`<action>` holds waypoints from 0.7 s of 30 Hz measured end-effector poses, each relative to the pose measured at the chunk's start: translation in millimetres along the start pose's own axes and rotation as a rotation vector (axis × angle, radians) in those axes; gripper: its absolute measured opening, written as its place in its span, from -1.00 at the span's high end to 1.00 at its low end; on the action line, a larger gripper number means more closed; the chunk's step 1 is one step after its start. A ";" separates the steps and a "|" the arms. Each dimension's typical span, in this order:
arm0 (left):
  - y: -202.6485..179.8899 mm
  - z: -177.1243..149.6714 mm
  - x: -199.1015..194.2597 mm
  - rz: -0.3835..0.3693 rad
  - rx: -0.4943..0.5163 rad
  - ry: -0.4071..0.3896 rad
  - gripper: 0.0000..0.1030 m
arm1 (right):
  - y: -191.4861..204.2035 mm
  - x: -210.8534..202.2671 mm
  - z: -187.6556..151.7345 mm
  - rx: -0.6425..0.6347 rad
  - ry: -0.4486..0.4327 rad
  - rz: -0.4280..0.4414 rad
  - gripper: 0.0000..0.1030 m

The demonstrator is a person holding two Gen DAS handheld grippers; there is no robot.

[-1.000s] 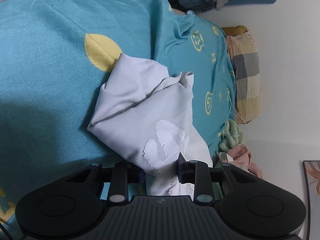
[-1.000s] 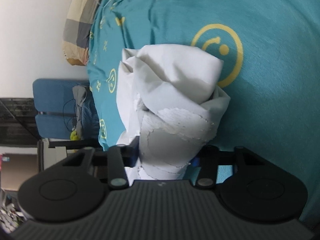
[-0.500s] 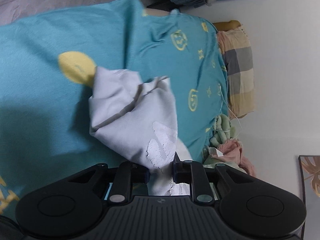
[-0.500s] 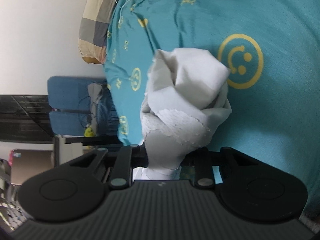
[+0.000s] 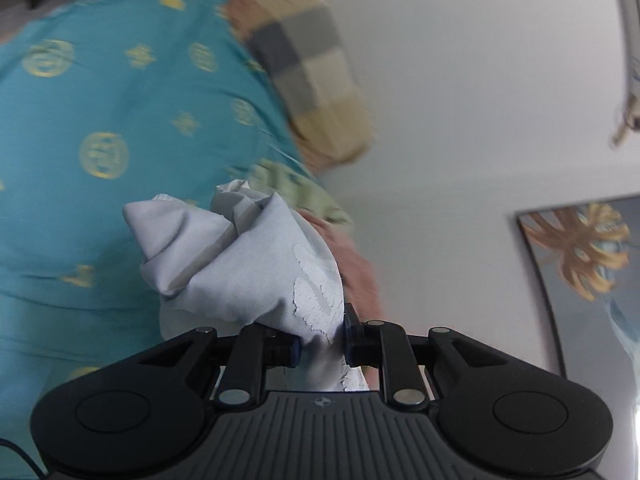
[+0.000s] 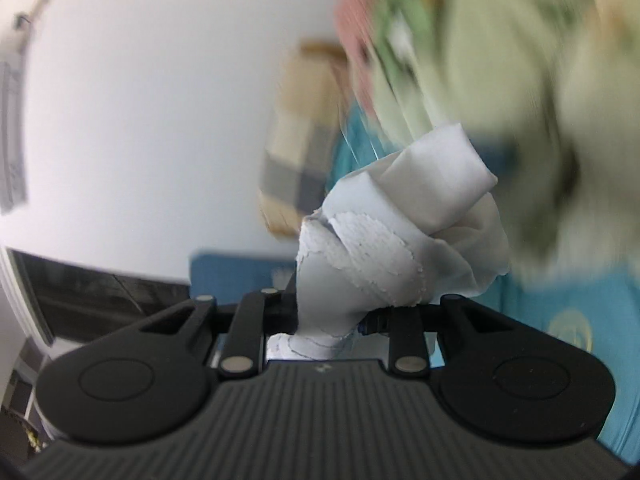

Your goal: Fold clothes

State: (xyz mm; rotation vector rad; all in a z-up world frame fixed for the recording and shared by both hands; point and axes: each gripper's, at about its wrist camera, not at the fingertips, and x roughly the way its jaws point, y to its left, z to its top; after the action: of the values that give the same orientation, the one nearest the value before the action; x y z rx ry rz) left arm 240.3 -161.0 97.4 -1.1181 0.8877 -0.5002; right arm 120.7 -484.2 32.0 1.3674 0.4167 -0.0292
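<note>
While both views are smeared with motion blur, the near things read clearly enough. Count: two tools, one white garment, one bed, one checked pillow, one loose heap of other clothes, one framed picture on the wall.

Nearest: left tool [image 5: 320,344], its two jaws pinched tight on a bunched neck of the white garment [image 5: 248,264]. The jaws closed further in the last second and now hold steady, with cloth between them. The garment balloons out ahead of the jaws in a crumpled wad, a patch of white lace or embroidery on the side by the right-hand jaw. It hangs from the tool, above the bed and apart from it.

Right tool [image 6: 332,320], same story: jaws clamped on a twisted stem of the same white garment [image 6: 400,240], having narrowed over the last second. A band of white lace wraps the bundle just ahead of the jaws; a folded flap sticks up at the top.

Pose: both tools point only a little below level, each tipped slightly to one side.

Further off: bed [image 5: 100,140] with a teal cover printed with yellow emblems. Beyond it, at the bed's edge against the wall, the checked pillow [image 5: 312,80] in grey, tan and pink. Heap of green and pink clothes [image 6: 460,40], badly blurred, close behind the bundle in the right view. Farthest: white wall and the framed picture [image 5: 580,272].
</note>
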 end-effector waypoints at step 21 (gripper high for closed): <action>7.9 -162.5 205.4 -0.067 0.329 0.319 0.61 | -92.3 -108.6 130.6 -0.157 -0.197 -0.236 0.45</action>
State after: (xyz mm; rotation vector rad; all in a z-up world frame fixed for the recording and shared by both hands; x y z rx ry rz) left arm 224.7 -399.9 -9.1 -0.7798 1.0016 -0.8637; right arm 31.5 -652.1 -3.3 1.1435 0.4032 -0.3168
